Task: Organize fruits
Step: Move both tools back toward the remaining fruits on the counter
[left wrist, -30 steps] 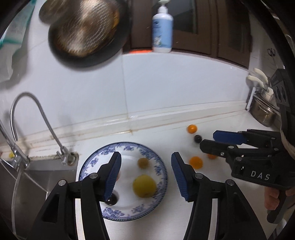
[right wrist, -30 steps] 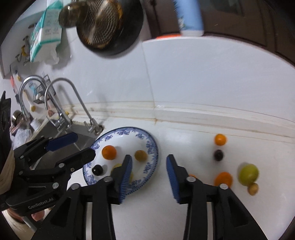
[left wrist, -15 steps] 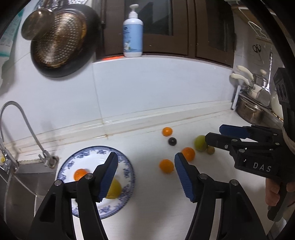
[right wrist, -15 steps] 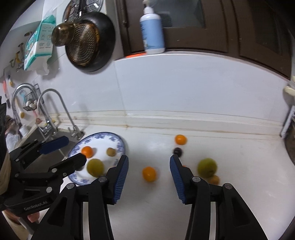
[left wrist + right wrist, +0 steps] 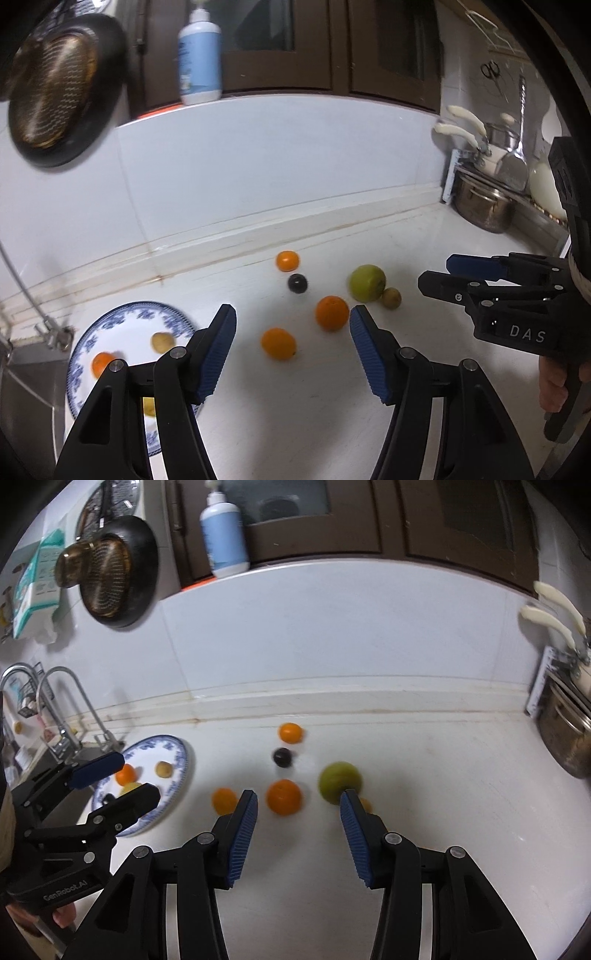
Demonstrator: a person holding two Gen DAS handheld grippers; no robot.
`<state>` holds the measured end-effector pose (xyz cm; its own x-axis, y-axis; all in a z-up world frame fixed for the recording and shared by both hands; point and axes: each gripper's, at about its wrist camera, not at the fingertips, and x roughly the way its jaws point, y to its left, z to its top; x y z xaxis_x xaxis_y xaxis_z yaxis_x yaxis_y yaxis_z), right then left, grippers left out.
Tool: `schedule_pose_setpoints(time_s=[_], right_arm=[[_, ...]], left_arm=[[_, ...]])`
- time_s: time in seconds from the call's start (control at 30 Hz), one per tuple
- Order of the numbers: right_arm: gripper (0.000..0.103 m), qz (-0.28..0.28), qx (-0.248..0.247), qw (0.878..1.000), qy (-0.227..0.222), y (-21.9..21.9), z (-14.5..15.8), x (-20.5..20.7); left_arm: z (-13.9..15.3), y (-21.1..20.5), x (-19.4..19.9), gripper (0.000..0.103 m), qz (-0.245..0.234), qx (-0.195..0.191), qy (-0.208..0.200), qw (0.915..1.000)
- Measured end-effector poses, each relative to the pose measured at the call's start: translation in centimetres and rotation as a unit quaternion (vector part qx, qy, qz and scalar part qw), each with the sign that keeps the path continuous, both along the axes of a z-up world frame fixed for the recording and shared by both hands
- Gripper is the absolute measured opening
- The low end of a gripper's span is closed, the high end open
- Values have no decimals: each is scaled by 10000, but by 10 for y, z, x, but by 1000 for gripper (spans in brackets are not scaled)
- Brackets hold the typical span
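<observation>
While both hand-held grippers spread, empty, oranges lie loose beside plate.

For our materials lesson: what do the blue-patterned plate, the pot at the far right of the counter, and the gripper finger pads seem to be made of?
Plate: probably glazed ceramic, given its glossy white face and blue printed rim.
Pot: apparently stainless steel, with a shiny, reflective grey wall.
Left gripper pads: likely rubber or soft plastic, matte blue with fine ribs. The right gripper looks the same.
</observation>
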<state>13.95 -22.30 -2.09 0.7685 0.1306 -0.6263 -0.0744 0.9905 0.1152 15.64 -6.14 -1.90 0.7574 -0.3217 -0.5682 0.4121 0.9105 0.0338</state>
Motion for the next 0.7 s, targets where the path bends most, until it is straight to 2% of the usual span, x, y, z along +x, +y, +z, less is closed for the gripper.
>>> schedule_pose_setpoints(time_s=[0.27,0.7], right_arm=[[48,-103,-82,9995,272,-22,-22,10],[48,28,54,9955,944,-37,-71,52]], left_arm=[[-22,-31,27,63,-500,57,239,9984],[-63,-63,70,62,-694,460,784,9934]])
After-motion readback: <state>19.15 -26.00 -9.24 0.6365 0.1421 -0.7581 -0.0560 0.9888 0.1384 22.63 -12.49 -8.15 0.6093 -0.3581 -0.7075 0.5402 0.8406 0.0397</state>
